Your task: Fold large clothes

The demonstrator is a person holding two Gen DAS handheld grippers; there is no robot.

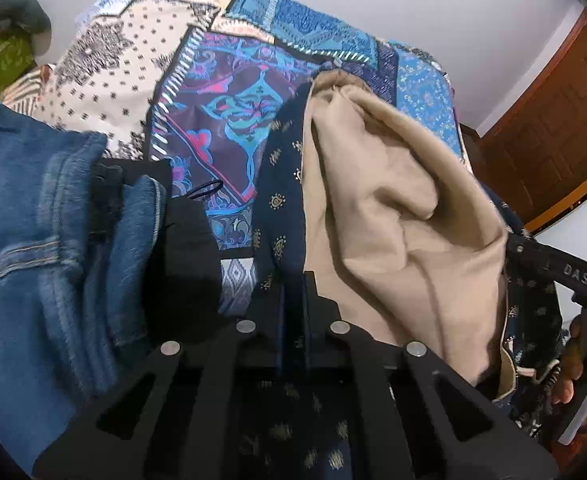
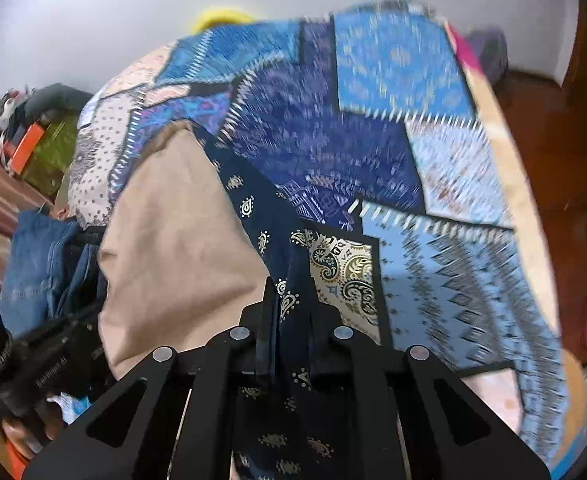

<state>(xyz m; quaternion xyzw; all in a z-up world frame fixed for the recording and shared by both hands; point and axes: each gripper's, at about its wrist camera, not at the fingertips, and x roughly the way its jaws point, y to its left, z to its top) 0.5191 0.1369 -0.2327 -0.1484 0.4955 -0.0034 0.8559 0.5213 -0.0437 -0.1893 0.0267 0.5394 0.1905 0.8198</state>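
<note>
Patchwork bedspread (image 1: pixel 249 92) in blue, purple and cream covers the bed, with a pale wall behind and a brown wooden door (image 1: pixel 549 128) past its far right corner. Over the bedspread hangs the garment (image 1: pixel 397 216), navy with small gold paisley marks outside and plain tan inside. The left gripper (image 1: pixel 293 284) has its fingers closed tight on a navy edge of it; the right gripper (image 2: pixel 291 296) likewise pinches a navy fold between nearly touching fingers. Left of the garment lie blue jeans (image 1: pixel 33 240) and a black cloth (image 1: pixel 181 248), crowding that side up against the left gripper. A thin black loop (image 1: pixel 207 190) rests on the bedspread just beyond the black cloth. Farther left, off the bed, sit a green cloth (image 2: pixel 47 152) and an orange box (image 2: pixel 25 144). Right of the garment, the bedspread lies open out to its edge.
</note>
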